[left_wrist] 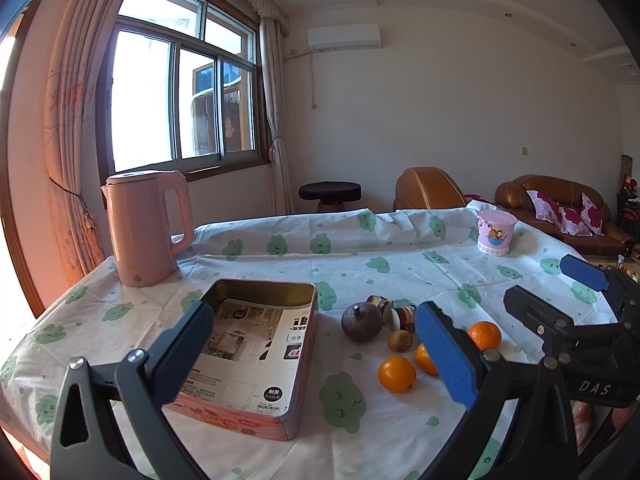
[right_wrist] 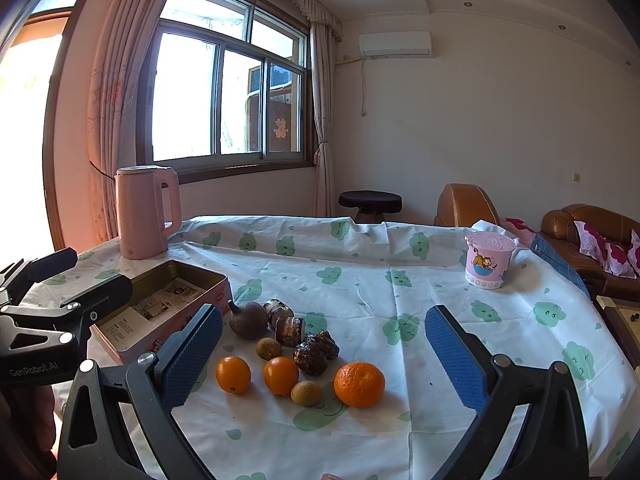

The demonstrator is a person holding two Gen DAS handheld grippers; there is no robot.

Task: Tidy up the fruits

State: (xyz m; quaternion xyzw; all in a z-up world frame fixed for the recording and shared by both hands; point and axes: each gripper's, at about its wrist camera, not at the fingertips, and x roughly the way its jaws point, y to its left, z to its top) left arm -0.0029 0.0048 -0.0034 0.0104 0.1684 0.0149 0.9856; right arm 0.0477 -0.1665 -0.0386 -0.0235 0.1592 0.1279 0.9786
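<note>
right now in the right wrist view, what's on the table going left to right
pink kettle → open tin box → dark round fruit → left orange → middle orange → biggest orange → pink cartoon cup

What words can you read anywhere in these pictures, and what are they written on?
"DAS": on the right gripper body, seen in the left wrist view.
"GenRobot.AI": on the left gripper body, seen in the right wrist view.
"耐用": in a dark circle on the printed sheet inside the pink tin box.
The sheet's other print is too small to read.
The pink cup shows only a cartoon, no readable words.
</note>
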